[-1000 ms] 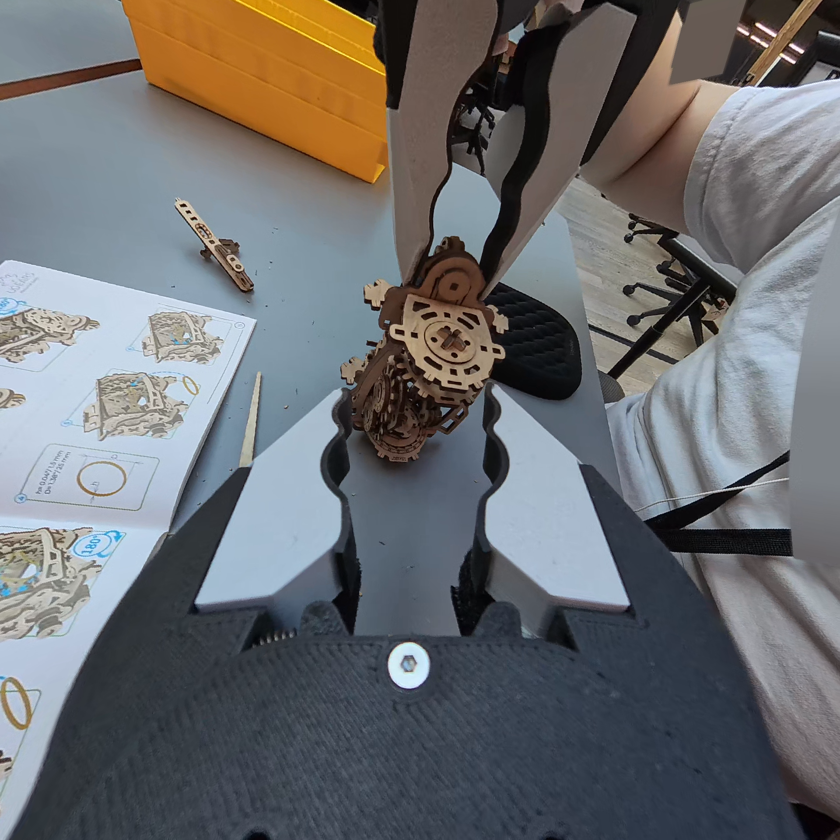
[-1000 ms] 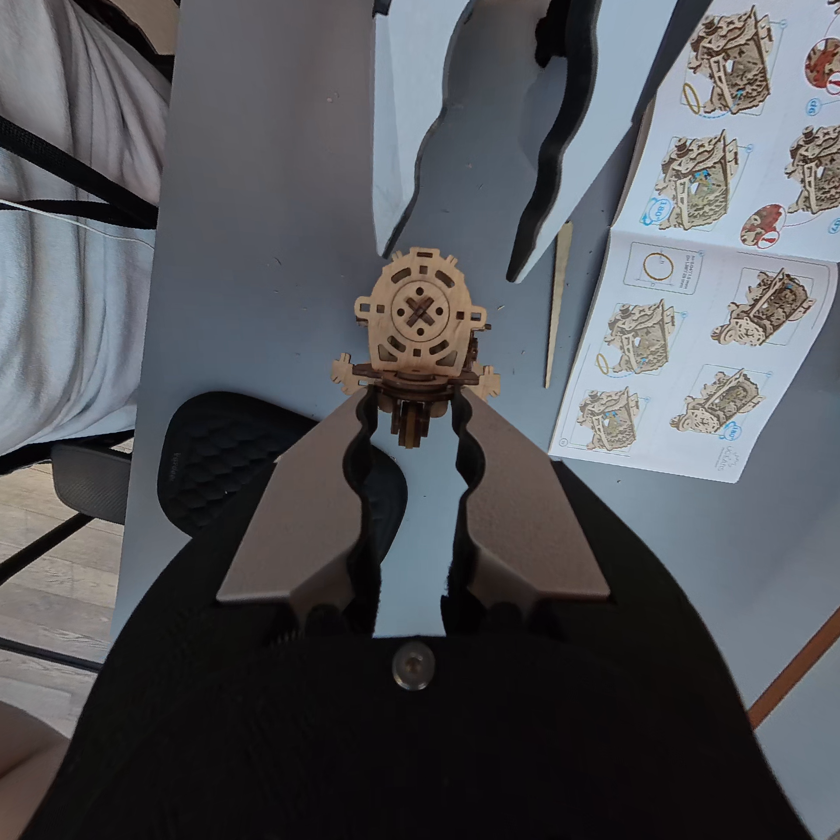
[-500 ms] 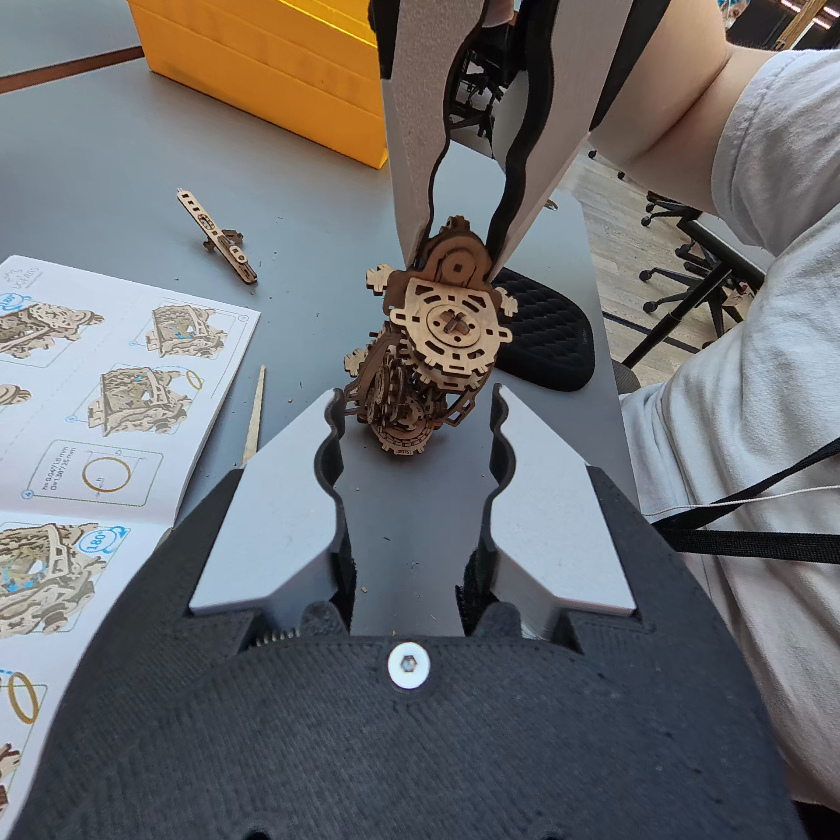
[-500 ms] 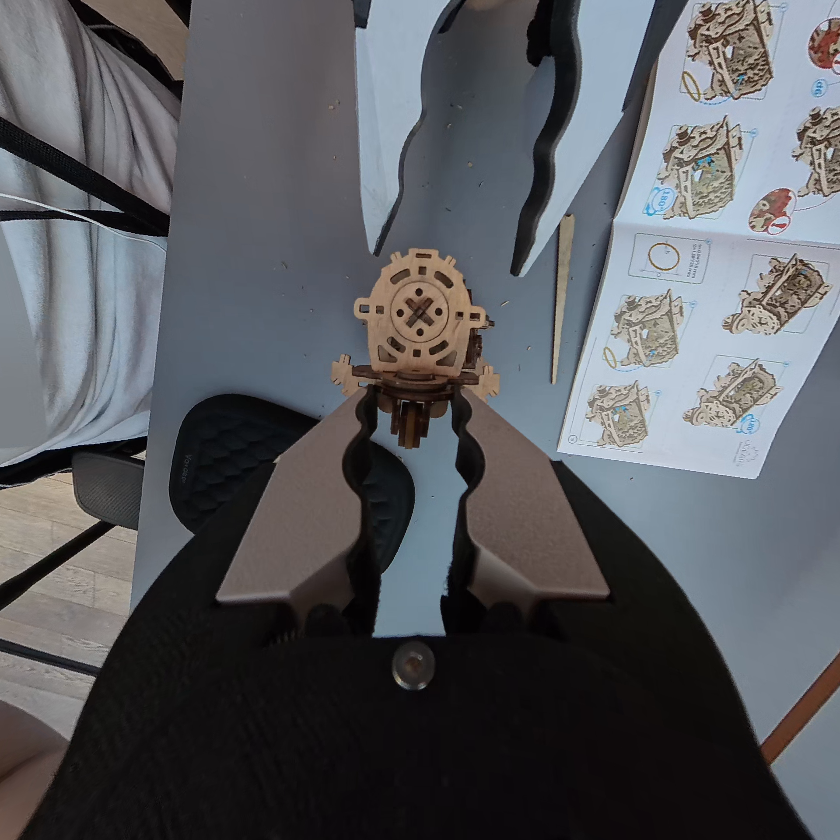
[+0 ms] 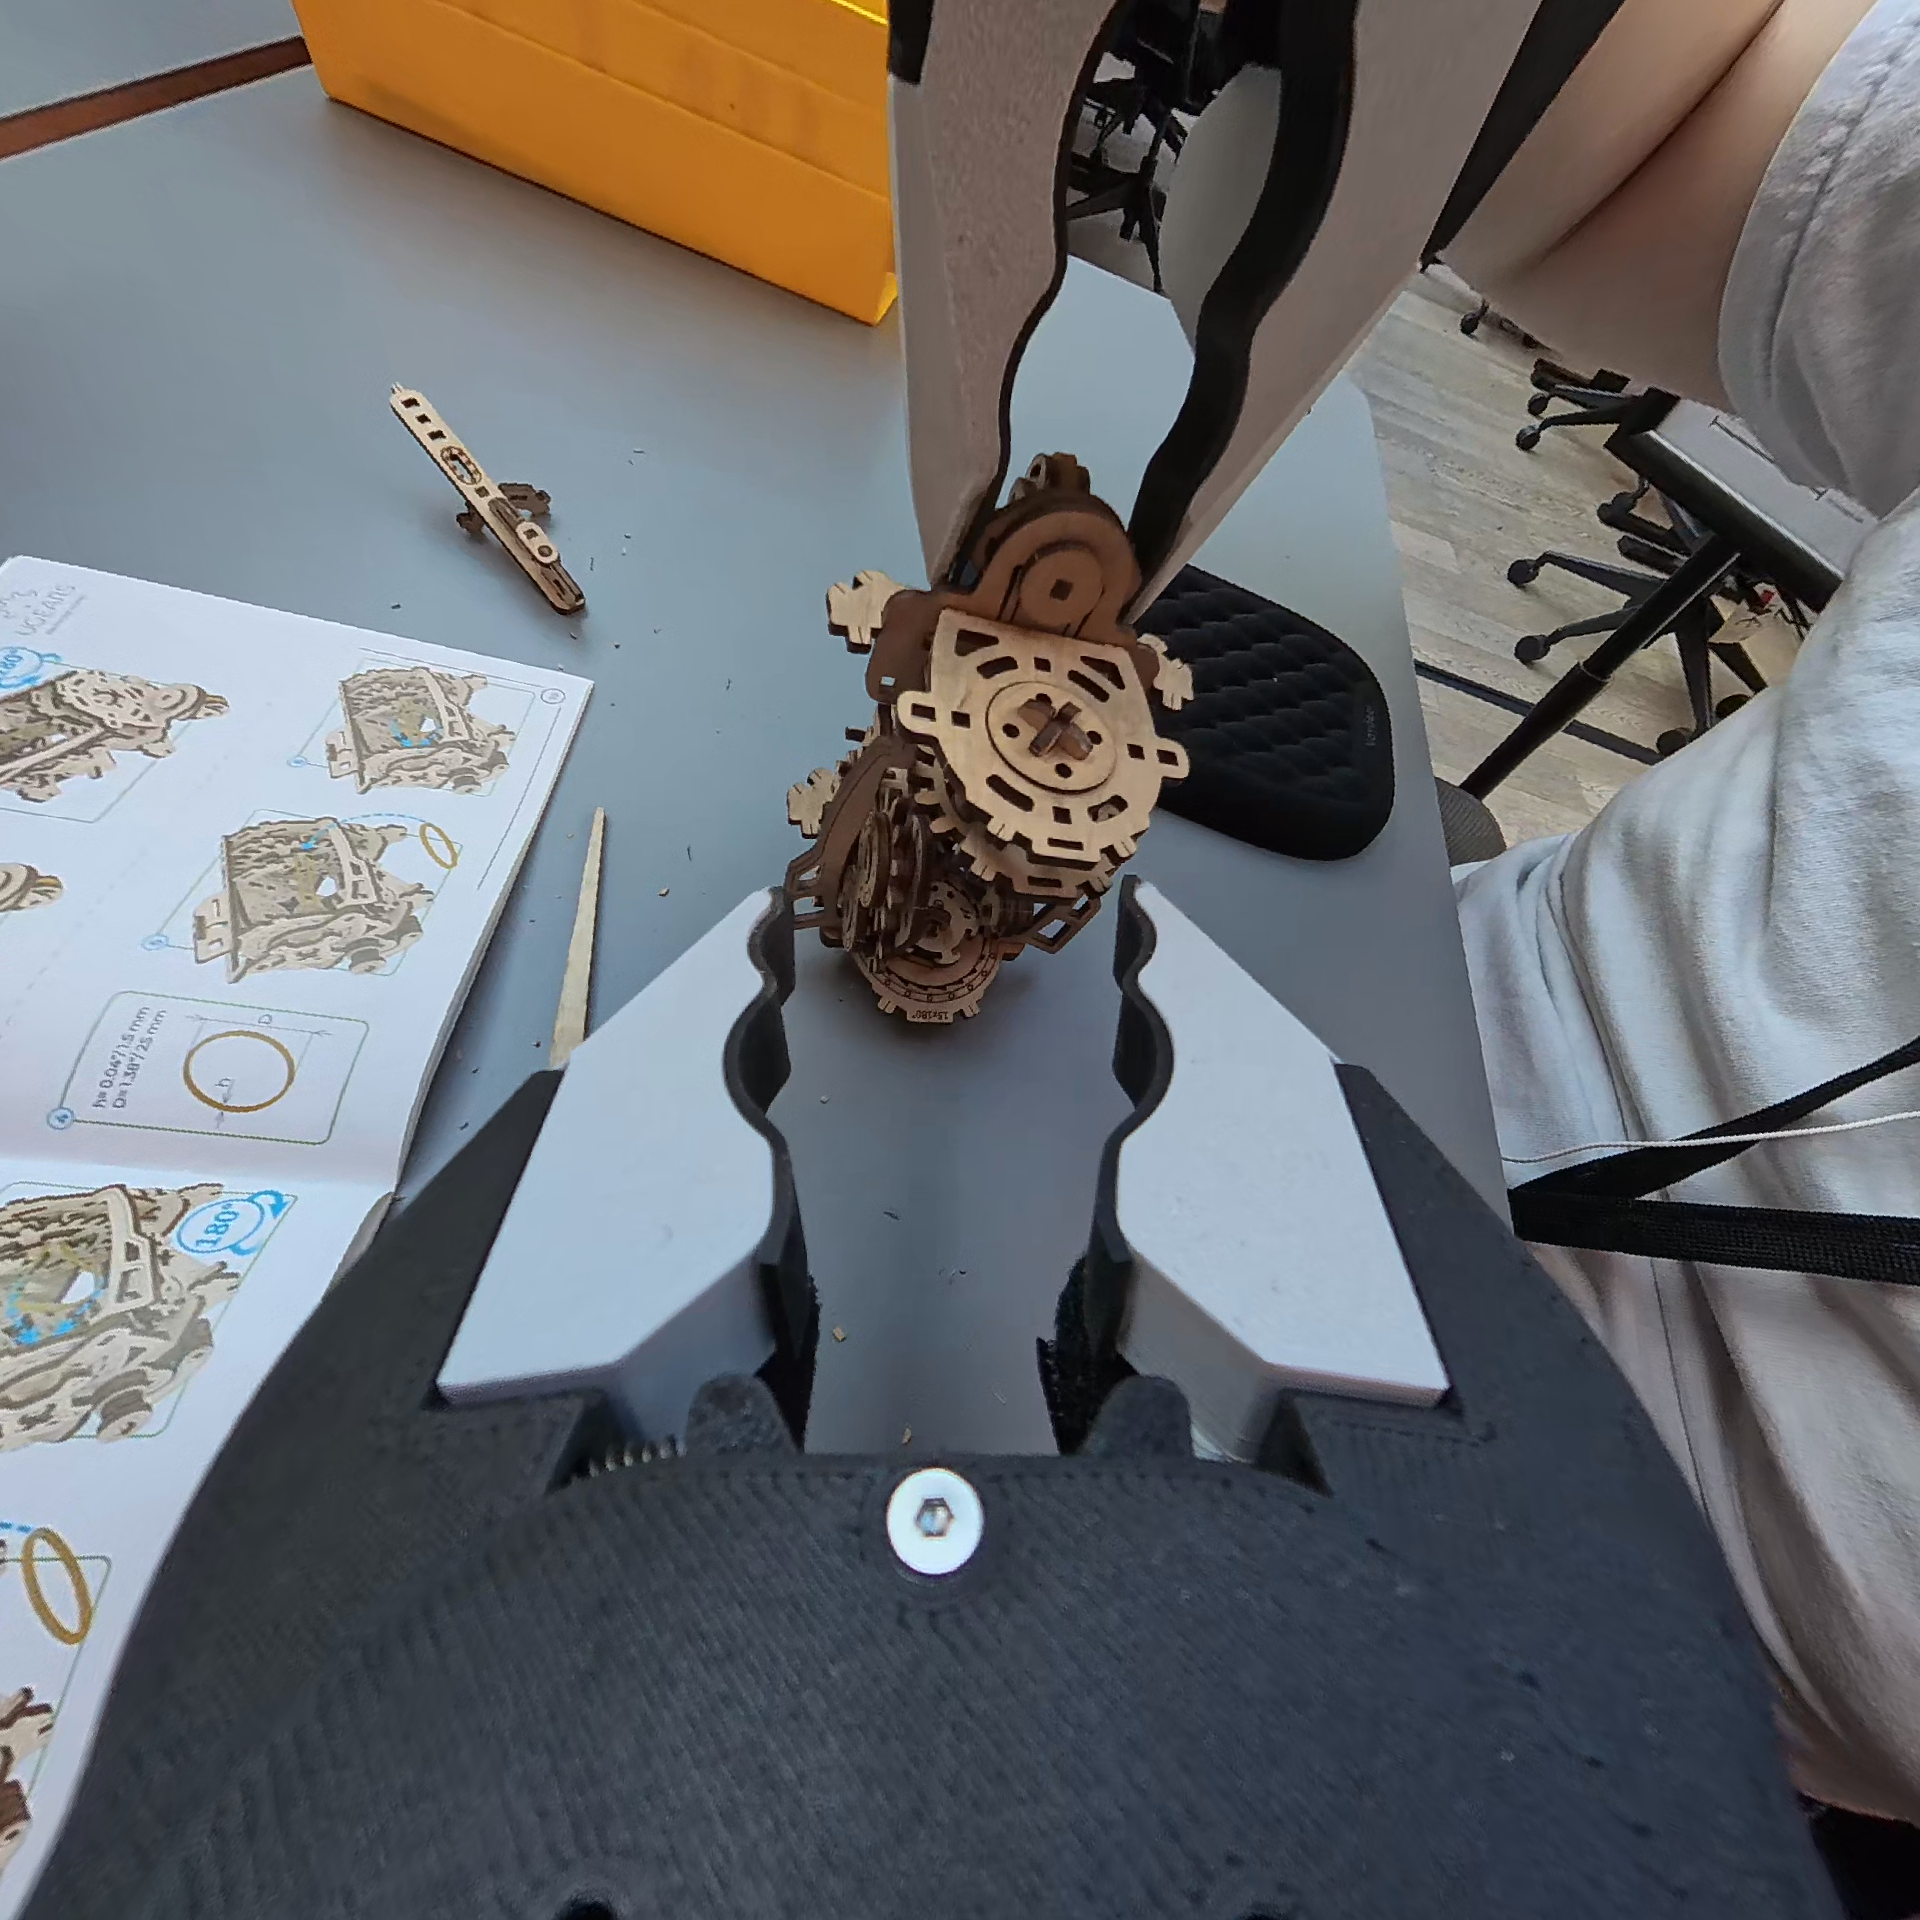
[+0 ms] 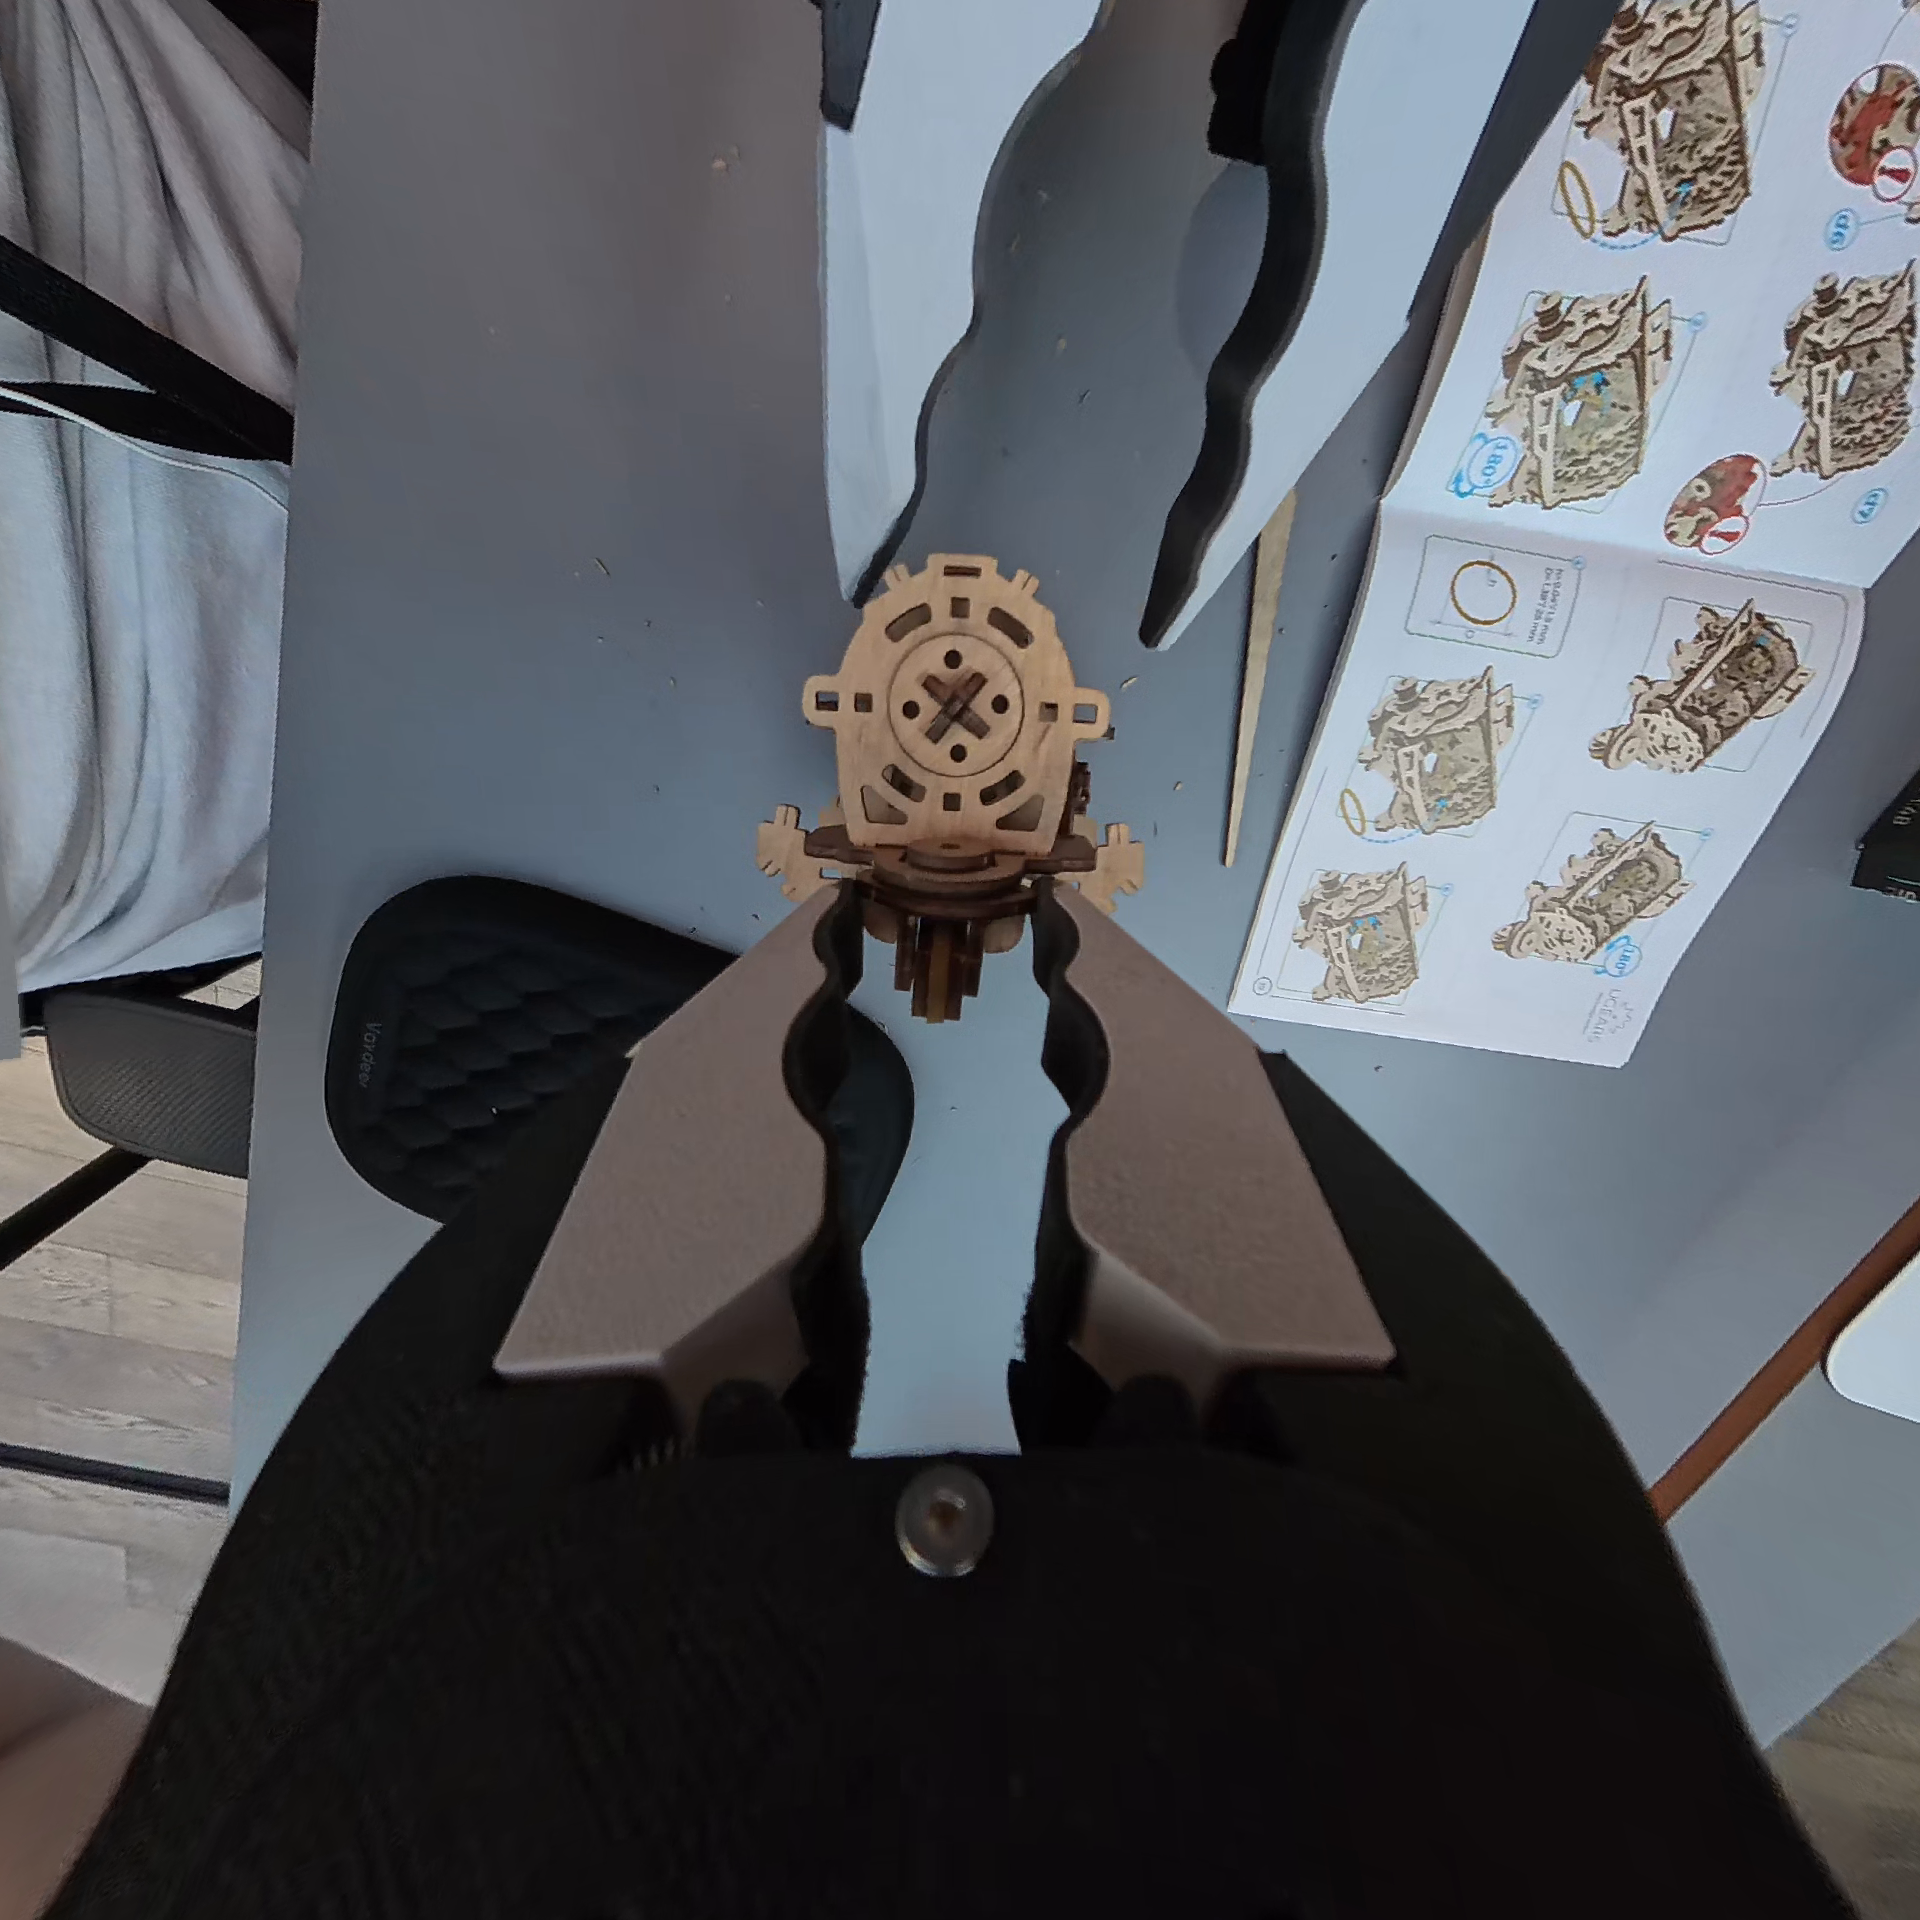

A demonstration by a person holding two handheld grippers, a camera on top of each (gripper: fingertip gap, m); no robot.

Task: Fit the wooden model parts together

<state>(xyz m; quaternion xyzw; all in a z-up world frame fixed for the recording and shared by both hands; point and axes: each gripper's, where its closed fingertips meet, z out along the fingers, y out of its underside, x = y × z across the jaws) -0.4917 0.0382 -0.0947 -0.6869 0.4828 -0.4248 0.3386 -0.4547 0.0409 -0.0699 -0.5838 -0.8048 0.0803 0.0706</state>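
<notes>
A wooden gear model (image 5: 1029,748) of stacked plates and cogs hangs tilted over the grey table (image 5: 260,312). My right gripper (image 5: 1039,540) comes down from above and is shut on the model's dark top piece. In the right wrist view, its fingertips clamp that dark piece (image 6: 940,904) below the light round plate (image 6: 951,707). My left gripper (image 5: 951,925) is open and empty, one fingertip on each side of the model's lower cogs. It also shows in the right wrist view (image 6: 1013,613), open beyond the model.
A loose wooden strip part (image 5: 483,499) and a thin wooden stick (image 5: 582,935) lie on the table. An open instruction booklet (image 5: 260,831) lies at left. A yellow bin (image 5: 644,125) stands at the back. A black pad (image 5: 1268,717) lies by the table's right edge, beside a person's shirt (image 5: 1662,1039). My right fingertips sit around 6 cm from my left ones. The thin wooden stick (image 5: 582,935) is about 8 cm from my left fingertips. My right wrist view (image 6: 1245,737) looks at it from another angle.
Very little. The right gripper keeps its hold, and the model has shifted slightly up and away from the left fingertips. The left gripper stays open.
</notes>
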